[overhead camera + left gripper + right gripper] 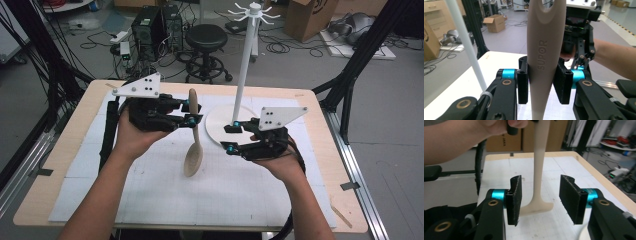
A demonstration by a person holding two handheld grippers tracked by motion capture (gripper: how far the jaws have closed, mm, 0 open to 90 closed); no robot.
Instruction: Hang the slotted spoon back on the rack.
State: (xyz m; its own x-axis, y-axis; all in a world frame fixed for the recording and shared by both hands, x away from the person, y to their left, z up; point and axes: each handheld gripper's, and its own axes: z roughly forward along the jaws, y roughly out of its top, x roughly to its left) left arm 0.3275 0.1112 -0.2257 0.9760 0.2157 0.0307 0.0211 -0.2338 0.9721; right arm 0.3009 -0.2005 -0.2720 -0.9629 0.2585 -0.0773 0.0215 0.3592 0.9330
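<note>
Left gripper (543, 83): fingers clamped on the spoon (193, 135) handle. Spoon hangs about vertical, bowl down, probably just touching the counter (65, 150). Right gripper (540, 200): fingers wide open, empty, beside the spoon neck, nearer than the white hanger stand (244, 75). I'd guess the stand is the target.

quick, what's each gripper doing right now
Left gripper: closed on the spoon handle.
Right gripper: open, holding nothing.
</note>
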